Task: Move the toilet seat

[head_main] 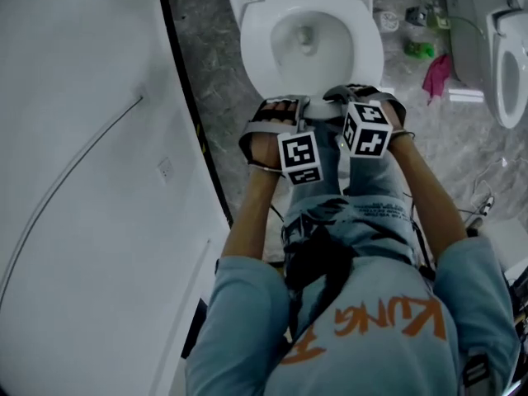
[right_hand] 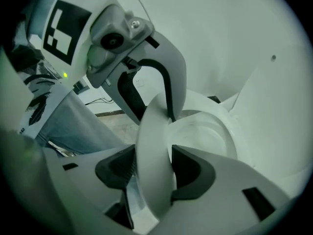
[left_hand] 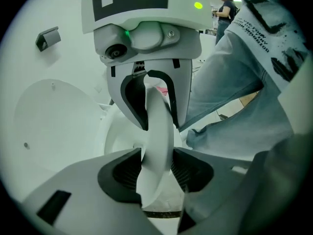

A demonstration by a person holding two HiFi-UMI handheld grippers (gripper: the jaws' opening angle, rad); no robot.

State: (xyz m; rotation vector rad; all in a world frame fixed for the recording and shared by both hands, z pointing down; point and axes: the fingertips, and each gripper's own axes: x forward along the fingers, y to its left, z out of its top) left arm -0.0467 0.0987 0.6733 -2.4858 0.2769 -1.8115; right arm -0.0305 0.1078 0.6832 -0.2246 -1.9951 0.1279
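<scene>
Sensibly, the left claw (left_hand: 157,169) and right claw (right_hand: 149,173) each clamped the toilet seat (left_hand: 159,131) at its front rim, side by side. That probably stopped it twisting.

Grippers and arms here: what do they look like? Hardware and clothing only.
Left gripper and right gripper: light grey shells, black ribbed pads inside the jaws. Each carries a white cube with black square markers and a small green light. Black-and-grey straps fasten each. Short light-blue sleeves.
</scene>
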